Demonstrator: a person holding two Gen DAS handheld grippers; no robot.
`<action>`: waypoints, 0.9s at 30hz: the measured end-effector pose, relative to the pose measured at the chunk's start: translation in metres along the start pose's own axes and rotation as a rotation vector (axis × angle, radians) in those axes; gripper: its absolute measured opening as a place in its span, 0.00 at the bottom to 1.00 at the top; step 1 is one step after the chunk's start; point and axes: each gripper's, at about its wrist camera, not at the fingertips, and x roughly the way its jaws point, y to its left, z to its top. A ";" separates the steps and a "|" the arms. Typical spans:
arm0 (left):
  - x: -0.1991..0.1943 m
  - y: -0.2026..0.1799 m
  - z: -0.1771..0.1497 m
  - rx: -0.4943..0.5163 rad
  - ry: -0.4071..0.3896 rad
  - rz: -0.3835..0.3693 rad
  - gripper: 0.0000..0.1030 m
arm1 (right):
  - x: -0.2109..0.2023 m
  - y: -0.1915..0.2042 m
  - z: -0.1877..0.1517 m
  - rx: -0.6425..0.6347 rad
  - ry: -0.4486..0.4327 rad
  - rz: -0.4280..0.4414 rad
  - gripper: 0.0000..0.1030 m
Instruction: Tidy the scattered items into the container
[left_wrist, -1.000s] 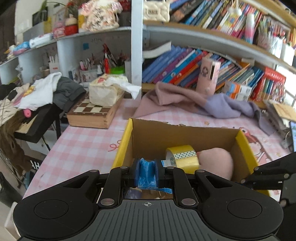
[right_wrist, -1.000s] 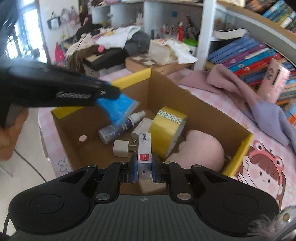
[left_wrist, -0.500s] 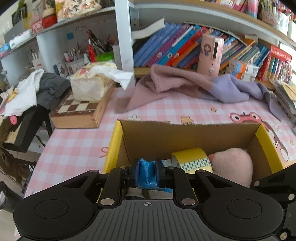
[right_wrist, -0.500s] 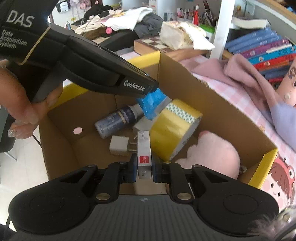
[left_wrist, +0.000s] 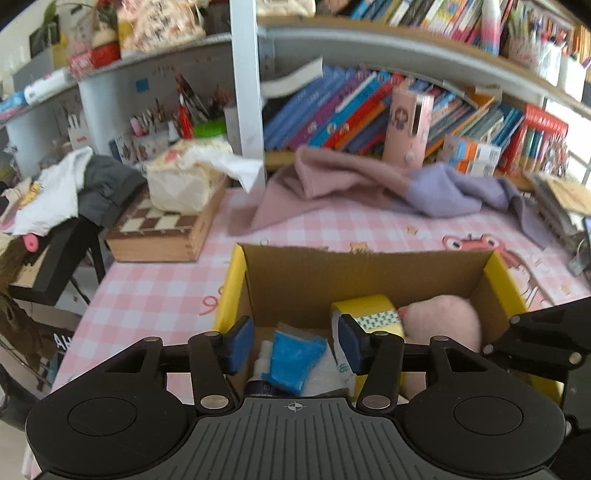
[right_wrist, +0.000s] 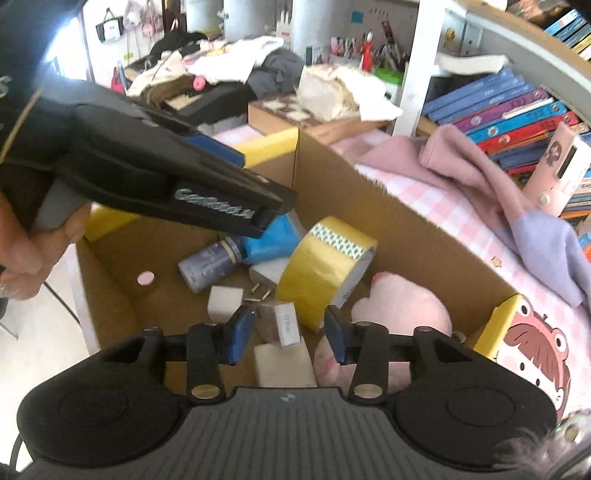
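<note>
A hand (right_wrist: 22, 251) is holding the left hand-held gripper (left_wrist: 294, 345) over the cardboard box (left_wrist: 369, 269); its jaws are opening, with the blue packet (left_wrist: 293, 360) lying loose below them, on a dark bottle (right_wrist: 208, 264). Beside it a yellow tape roll (right_wrist: 325, 264) is leaning against a pink plush toy (right_wrist: 402, 306). The right hand-held gripper (right_wrist: 289, 334) is opening too, with a small white box (right_wrist: 286, 325) lying untouched between its pads. The box is sitting on the pink checked bench (left_wrist: 147, 291).

Both grippers are chunky matte black plastic with ribbed tops, silver screws and blue finger pads (left_wrist: 240, 343). The left gripper (right_wrist: 258, 218) has silver "GenRobot.AI" lettering along its side.
</note>
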 end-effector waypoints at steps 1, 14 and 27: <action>-0.006 0.000 -0.001 -0.004 -0.012 0.001 0.50 | -0.004 0.002 0.000 0.000 -0.012 -0.009 0.45; -0.103 -0.006 -0.032 -0.074 -0.157 -0.005 0.62 | -0.078 0.017 -0.019 0.063 -0.200 -0.140 0.50; -0.166 -0.021 -0.102 -0.147 -0.149 -0.012 0.69 | -0.138 0.052 -0.085 0.146 -0.255 -0.230 0.51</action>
